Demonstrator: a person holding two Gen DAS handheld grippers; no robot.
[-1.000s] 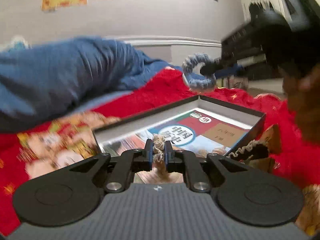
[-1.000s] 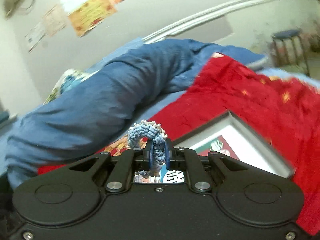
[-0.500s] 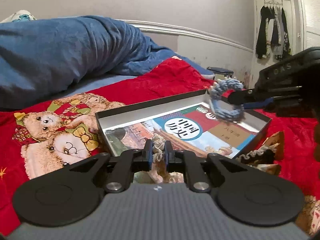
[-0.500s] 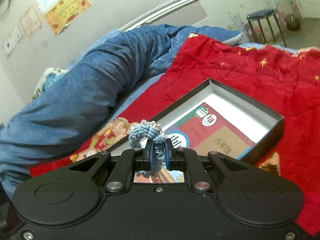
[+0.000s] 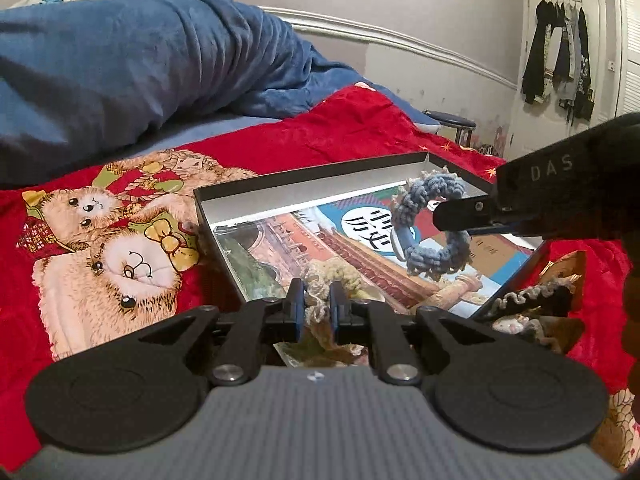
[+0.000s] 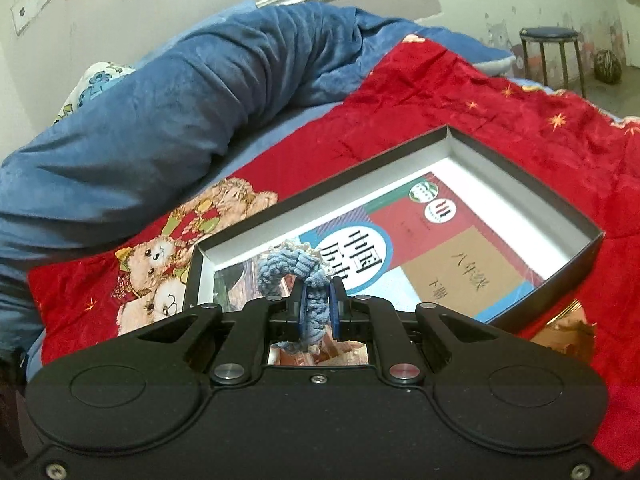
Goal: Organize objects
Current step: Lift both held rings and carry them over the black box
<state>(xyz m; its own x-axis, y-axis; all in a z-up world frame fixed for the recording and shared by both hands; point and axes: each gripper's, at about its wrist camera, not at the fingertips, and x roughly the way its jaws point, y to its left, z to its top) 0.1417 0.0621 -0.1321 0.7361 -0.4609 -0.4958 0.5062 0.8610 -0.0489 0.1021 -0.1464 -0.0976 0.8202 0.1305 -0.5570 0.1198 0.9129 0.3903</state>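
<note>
1. I am holding my right tool clamped on a blue crocheted ring, hanging it above the open box that is lying on the bed's red blanket.
2. In the left view, the ring is hovering over the book inside the box, at about 2 o'clock from my left tool.
3. My left tool is closed on a pale beige yarn piece, near the box's 6 o'clock wall.
4. Risk: the ring is soft and looped, so on release it may be snagging on a blue pad and coming back up with the tool.
5. Risk: the book's cover looks glossy; I judge a ring dropped from height could be bouncing or sliding toward a wall.
6. Risk: both tools are working over one shallow box, so they may be colliding if I lower them together.
7. Risk: more yarn items are lying just outside the box at 3 o'clock; a careless sweep could be dragging them or nudging the box across the soft blanket.
</note>
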